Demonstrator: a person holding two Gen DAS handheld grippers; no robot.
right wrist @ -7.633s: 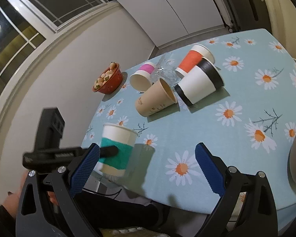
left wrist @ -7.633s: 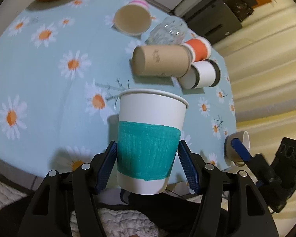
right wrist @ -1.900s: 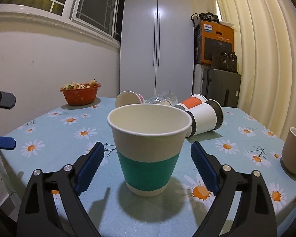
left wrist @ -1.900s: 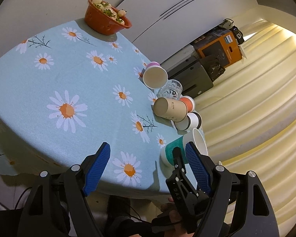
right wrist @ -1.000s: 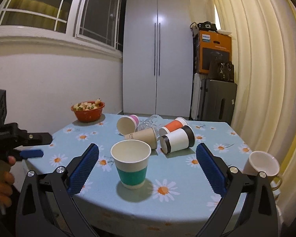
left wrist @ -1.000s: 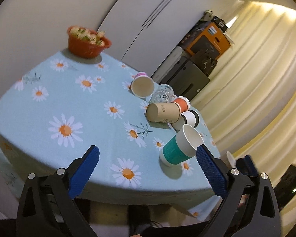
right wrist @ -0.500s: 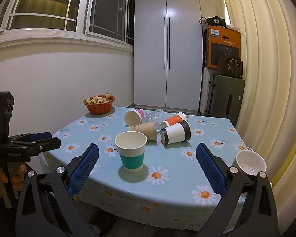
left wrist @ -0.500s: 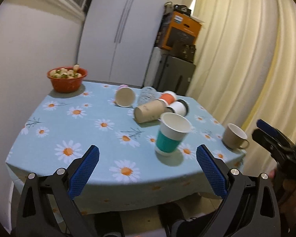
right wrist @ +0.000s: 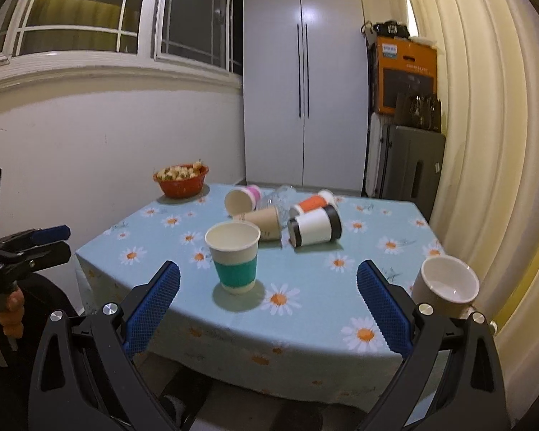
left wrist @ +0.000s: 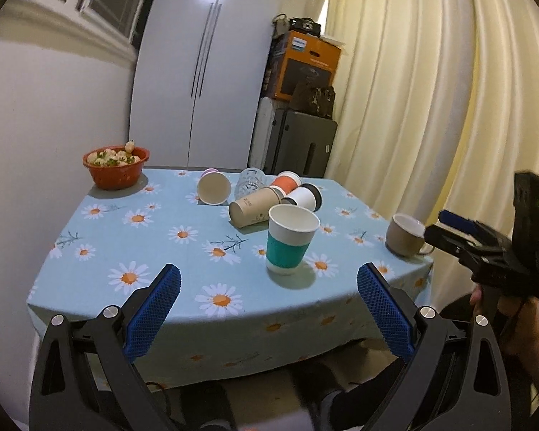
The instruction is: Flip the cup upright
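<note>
A white paper cup with a teal band [left wrist: 289,240] stands upright near the front edge of the daisy tablecloth table [left wrist: 154,237]; it also shows in the right wrist view [right wrist: 234,258]. My left gripper [left wrist: 268,309] is open and empty, held back off the table's front edge. My right gripper [right wrist: 268,307] is open and empty, also back from the table. Each gripper shows in the other's view, the right one [left wrist: 460,230] at the right and the left one [right wrist: 36,239] at the left.
Several cups lie on their sides behind the teal cup: a brown one [left wrist: 251,208], a white and black one [left wrist: 305,197], an orange one [left wrist: 287,181], a pink-based one [left wrist: 213,186], plus a clear glass [left wrist: 249,181]. A beige mug [left wrist: 404,239] stands at the right corner. An orange bowl [left wrist: 115,165] sits far left.
Both grippers have pulled back from the table and the views have widened. The teal-banded cup stands upright where it was.
</note>
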